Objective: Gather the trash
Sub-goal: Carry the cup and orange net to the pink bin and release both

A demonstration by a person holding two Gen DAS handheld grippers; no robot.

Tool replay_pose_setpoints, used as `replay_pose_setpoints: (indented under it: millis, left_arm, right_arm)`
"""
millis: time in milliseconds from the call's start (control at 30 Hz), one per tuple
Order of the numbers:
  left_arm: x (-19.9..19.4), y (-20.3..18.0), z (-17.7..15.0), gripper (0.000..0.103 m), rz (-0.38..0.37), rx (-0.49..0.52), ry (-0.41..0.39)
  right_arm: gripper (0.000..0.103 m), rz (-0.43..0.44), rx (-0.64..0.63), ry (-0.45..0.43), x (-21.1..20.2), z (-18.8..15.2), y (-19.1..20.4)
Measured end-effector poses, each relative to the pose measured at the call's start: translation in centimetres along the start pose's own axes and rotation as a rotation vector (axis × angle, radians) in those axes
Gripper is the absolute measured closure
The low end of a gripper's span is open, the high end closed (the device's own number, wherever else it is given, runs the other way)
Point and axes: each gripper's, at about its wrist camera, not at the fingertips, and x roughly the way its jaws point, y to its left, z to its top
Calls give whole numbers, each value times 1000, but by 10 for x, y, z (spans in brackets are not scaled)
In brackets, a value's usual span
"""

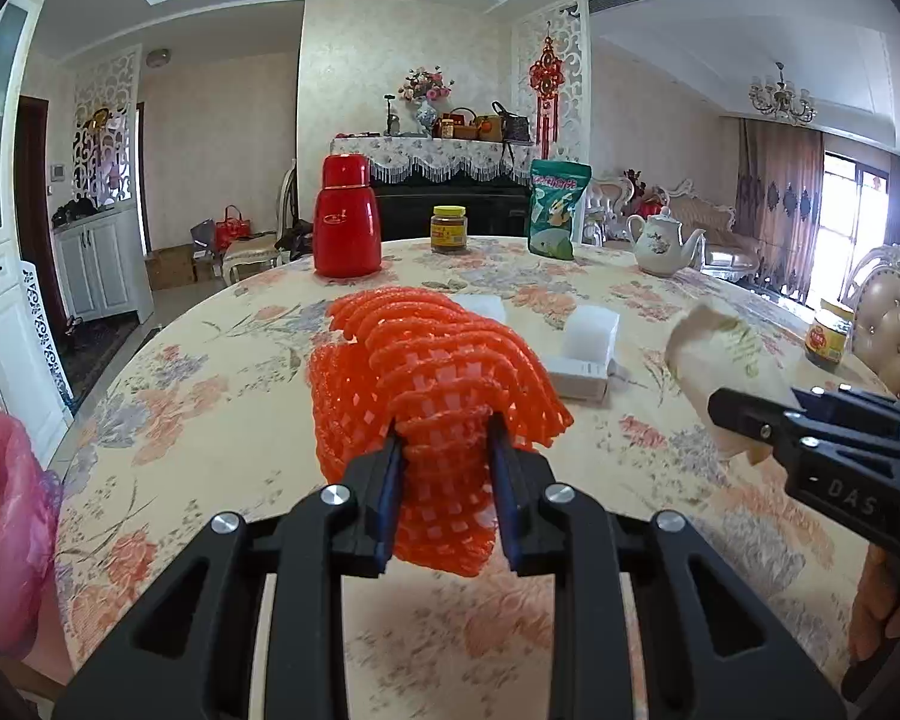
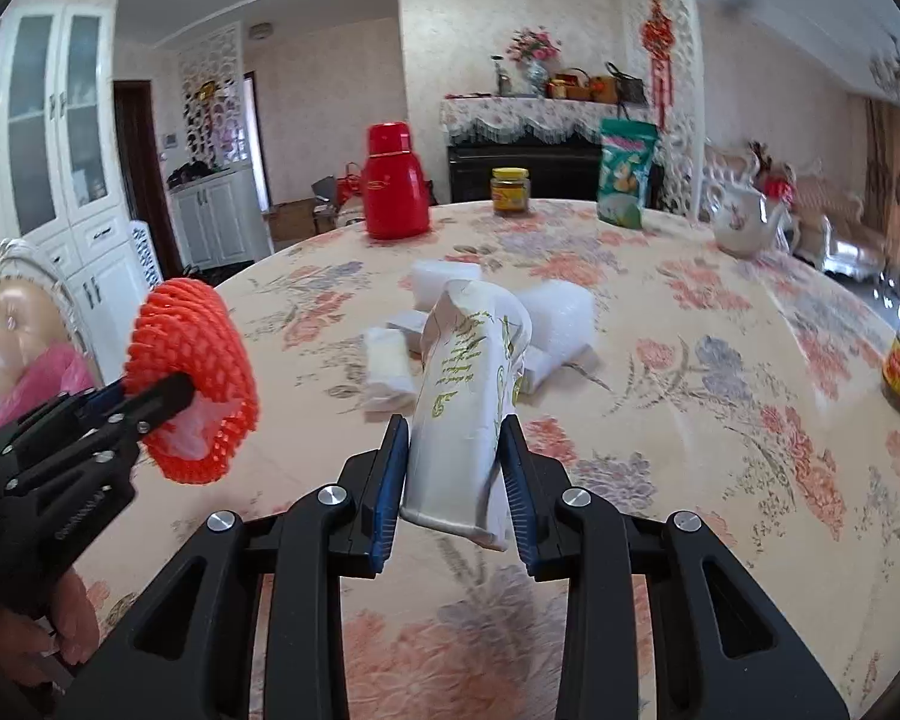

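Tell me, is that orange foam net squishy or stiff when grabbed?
Probably squishy: the orange foam mesh net bunches narrow where the left tongs pinch it. Likely very light, since it is open mesh. It seems springy, flaring wide beyond the grip.

Raised letters "DAS" on right tongs (image 1: 744,414) body; writing on jars, packets too small to read.
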Motion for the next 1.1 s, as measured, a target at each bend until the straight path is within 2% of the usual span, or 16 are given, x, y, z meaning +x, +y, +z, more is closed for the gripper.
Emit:
replay_pose_setpoints:
  millis: [233,633,900,1100]
  left_arm:
    - [-17,29,-10,77,22,-23,0]
    - [-58,84,-27,77,99,-31,-21]
    - [-82,152,-35,77,220,-92,-22]
    - [-105,206,-38,77,323,-131,-33]
  right_arm:
    - [72,54,-59,-4,-8,-4,40]
    - [72,171,-176,17,5,-2,120]
    - [71,295,-265,29,23,10,187]
    - [71,437,-355,38,41,22,257]
